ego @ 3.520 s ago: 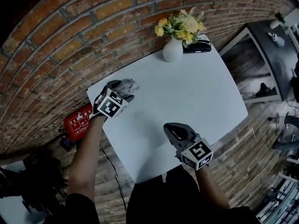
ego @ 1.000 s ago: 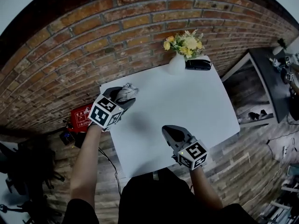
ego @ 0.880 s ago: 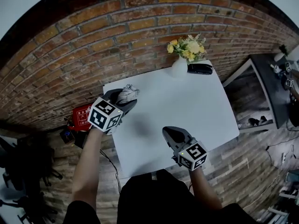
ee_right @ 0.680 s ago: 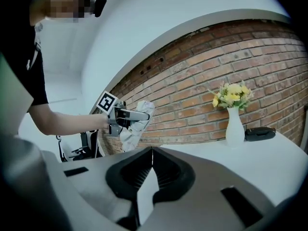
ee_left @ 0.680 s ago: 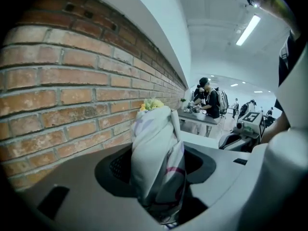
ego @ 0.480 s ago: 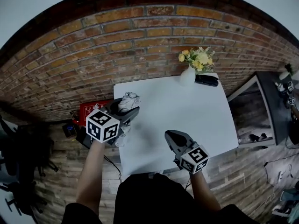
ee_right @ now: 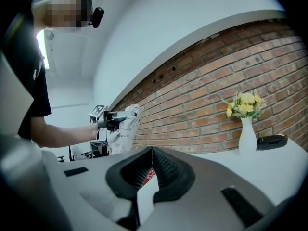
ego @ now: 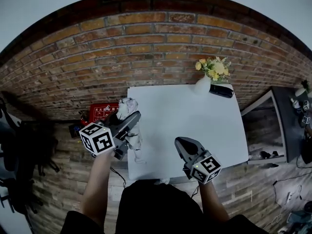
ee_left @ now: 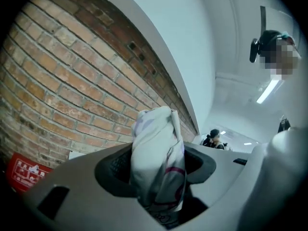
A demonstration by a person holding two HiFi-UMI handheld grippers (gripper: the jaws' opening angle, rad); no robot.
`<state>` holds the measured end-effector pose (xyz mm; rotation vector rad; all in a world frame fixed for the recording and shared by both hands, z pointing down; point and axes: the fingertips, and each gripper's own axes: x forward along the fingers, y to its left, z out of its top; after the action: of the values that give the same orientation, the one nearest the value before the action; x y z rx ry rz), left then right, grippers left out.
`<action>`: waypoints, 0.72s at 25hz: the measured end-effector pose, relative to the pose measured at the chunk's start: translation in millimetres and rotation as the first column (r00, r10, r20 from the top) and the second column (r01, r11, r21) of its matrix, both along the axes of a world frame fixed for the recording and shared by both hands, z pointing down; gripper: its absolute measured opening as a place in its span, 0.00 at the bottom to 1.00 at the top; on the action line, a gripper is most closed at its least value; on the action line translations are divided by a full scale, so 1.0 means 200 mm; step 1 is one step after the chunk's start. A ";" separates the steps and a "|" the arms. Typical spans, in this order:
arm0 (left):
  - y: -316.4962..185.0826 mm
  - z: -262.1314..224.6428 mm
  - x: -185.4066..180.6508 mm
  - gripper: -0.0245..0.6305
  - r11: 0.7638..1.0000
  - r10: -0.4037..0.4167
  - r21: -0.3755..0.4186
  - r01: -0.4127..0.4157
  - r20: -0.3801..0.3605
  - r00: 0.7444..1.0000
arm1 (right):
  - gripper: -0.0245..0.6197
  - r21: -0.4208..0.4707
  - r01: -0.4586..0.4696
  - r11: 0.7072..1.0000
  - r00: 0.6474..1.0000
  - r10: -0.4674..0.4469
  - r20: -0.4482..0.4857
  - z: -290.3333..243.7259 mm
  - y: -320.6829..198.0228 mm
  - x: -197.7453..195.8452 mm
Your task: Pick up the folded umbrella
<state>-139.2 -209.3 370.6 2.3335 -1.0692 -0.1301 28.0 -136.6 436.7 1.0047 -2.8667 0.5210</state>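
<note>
My left gripper [ego: 131,120] is shut on the folded umbrella [ego: 128,106], a pale patterned fabric bundle. It hangs in the air over the left edge of the white table [ego: 195,126]. In the left gripper view the umbrella [ee_left: 156,162] stands upright between the two jaws, which press on its sides. The right gripper view shows the umbrella [ee_right: 122,129] in the left gripper [ee_right: 118,115] at arm's length to the left. My right gripper [ego: 184,144] hovers over the table's near edge, its jaws [ee_right: 152,150] closed together with nothing in them.
A white vase [ego: 202,84] of yellow flowers and a black case [ego: 222,90] stand at the table's far right corner by the brick wall. A red box [ego: 102,112] lies on the floor left of the table. A dark cabinet [ego: 287,116] is on the right.
The left gripper has lifted the umbrella off the table, rolling and drawing it back towards the left edge. The right gripper has risen a little.
</note>
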 end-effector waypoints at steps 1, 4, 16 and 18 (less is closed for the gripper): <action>0.01 -0.02 -0.02 0.41 1.000 -0.018 0.000 0.018 -0.037 0.999 | 0.07 0.011 0.001 1.000 1.000 -0.001 0.007 -0.03 0.00 0.00; 0.03 -0.09 -0.07 0.41 0.997 -0.078 -0.013 0.077 -0.184 0.980 | 0.07 0.030 -0.008 1.000 0.999 0.007 0.039 -0.11 0.00 0.00; 0.07 -0.07 -0.21 0.41 0.968 -0.251 -0.118 0.222 -0.439 0.863 | 0.07 0.067 -0.038 0.997 0.992 0.030 0.126 -0.28 -0.06 0.05; 0.07 -0.07 -0.22 0.41 0.968 -0.253 -0.116 0.225 -0.475 0.843 | 0.07 0.059 -0.048 0.997 0.987 0.039 0.155 -0.30 -0.07 0.06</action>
<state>-183.9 -194.5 356.4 1.9483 -1.0727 -0.7363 40.1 -151.1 377.0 1.0846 -3.0198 0.5373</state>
